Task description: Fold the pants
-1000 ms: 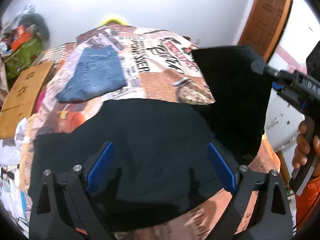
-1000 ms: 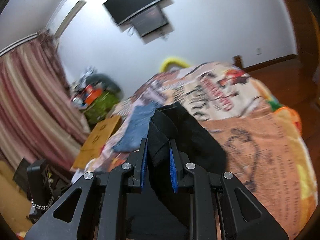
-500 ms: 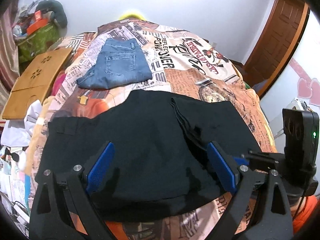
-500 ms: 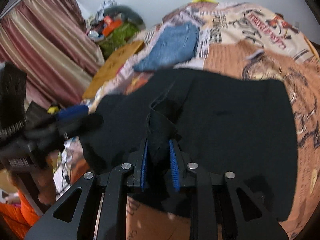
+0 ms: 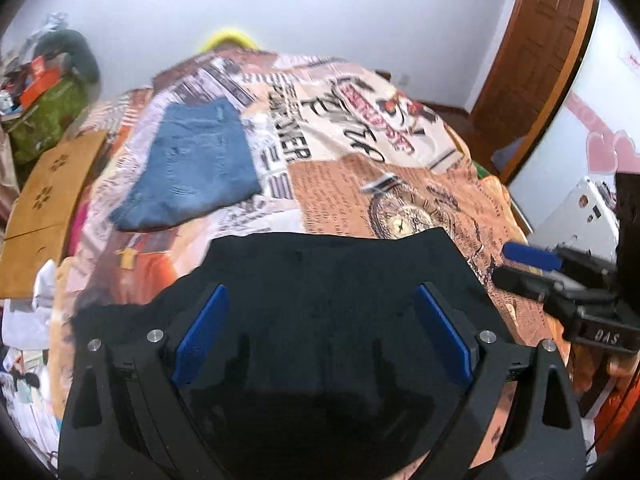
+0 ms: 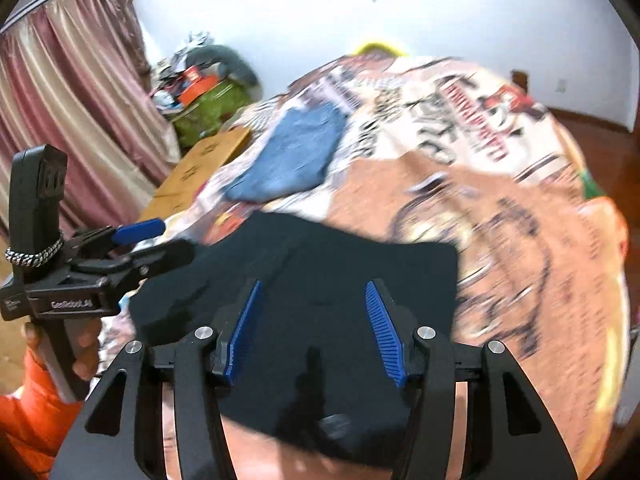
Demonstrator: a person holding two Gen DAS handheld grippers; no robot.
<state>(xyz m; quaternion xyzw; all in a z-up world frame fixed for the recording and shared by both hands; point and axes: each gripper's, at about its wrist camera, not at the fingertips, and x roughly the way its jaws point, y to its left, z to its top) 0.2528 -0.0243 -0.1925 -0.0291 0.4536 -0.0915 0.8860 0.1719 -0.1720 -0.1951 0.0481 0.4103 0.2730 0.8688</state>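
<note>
So the black pants (image 5: 328, 280) are lying flat on the near end of the bed (image 5: 400, 184), folded over into a blocky shape. I'll use them as the landmark for everything else.

The left gripper (image 5: 322, 336) hangs right over the pants with its blue pads spread wide and nothing pinched between them, just dark cloth underneath. The right gripper (image 6: 316, 332) has just been opening up: its jaws are now apart, and the fabric lies below them rather than squeezed in the pads. In the left wrist view the right gripper sits just off the pants' right edge, over bare blanket. In the right wrist view the left gripper's tips reach in at the pants' left corner; I can't tell if they touch the cloth.

Edges: the far edge of the pants runs pretty straight, with a squared corner on the right. The left side is rougher, trailing off in an uneven lump toward the bed's left edge. The near edge is hidden under the gripper bodies.

Room to move: beyond the pants' far edge there's a wide stretch of open printed blanket. Folded blue jeans (image 5: 192, 172) lie well past the pants, up and to the left. A wooden board (image 5: 44, 196) leans off the bed's left side, and a wooden door (image 5: 536, 60) stands far right.
</note>
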